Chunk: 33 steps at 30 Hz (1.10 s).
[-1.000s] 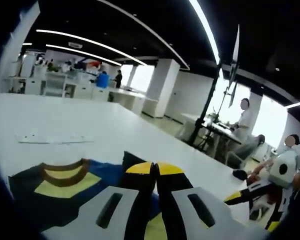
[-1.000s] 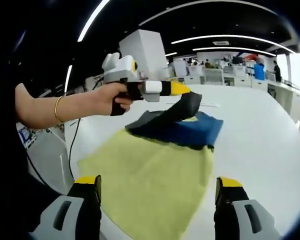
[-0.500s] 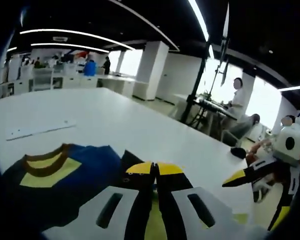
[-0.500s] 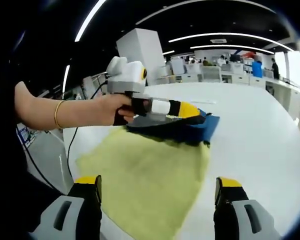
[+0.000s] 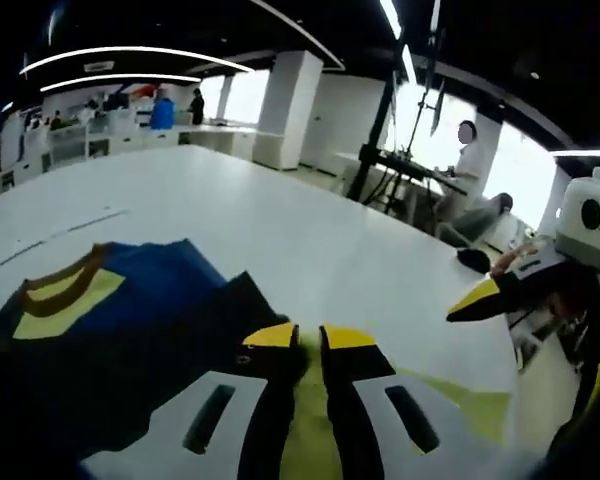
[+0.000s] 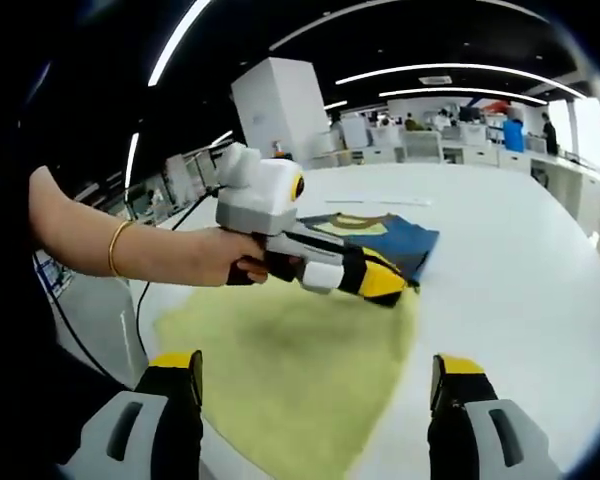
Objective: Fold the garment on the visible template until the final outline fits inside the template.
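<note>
Garment (image 5: 110, 330): navy blue, darker near-black folded flap; yellow panel at neck, brown collar band. In right gripper view, garment (image 6: 380, 235) blue with yellow-and-brown neck patch.
Template (image 6: 300, 370): pale yellow-green, plain; template (image 5: 460, 405) same yellow-green.
Counter (image 5: 280, 230): white, plain.
Left gripper (image 5: 310, 340): jaws black with yellow tips, white-grey body; seen from right gripper view, left gripper (image 6: 385, 285) white body, black jaws, yellow tips.
Right gripper (image 6: 315, 365): black jaws, yellow tips, grey base.
Bracelet (image 6: 113, 248): gold.
</note>
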{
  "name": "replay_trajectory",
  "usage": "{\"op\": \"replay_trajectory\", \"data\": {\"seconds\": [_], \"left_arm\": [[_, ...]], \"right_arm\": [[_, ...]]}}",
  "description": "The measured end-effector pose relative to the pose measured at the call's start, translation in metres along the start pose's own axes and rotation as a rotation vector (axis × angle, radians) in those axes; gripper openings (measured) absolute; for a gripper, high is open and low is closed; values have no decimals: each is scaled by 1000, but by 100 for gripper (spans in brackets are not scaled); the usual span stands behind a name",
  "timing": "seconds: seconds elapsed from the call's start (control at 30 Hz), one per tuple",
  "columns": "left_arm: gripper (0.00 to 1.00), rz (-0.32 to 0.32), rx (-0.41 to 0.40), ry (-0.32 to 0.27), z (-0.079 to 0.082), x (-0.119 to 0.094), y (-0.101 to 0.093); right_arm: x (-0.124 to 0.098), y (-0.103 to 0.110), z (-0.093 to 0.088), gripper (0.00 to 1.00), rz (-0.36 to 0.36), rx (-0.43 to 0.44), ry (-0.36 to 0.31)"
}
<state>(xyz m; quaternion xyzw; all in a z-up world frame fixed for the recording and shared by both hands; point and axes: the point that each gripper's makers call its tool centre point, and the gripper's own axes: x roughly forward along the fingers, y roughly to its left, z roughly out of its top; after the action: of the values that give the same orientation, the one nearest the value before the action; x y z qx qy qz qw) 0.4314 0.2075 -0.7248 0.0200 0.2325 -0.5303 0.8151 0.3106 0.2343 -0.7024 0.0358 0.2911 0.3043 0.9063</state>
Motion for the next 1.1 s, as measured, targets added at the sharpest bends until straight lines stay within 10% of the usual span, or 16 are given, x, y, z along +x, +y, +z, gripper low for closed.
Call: {"op": "replay_trajectory", "data": {"seconds": [0.53,1.1], "left_arm": [[93,38,47,-89,18,-48,14],[99,44,50,-3,-25,-124,12]], "right_arm": [[1,17,-11,97,123,-108,132],[5,29,-27,91,237,-286,273]]}}
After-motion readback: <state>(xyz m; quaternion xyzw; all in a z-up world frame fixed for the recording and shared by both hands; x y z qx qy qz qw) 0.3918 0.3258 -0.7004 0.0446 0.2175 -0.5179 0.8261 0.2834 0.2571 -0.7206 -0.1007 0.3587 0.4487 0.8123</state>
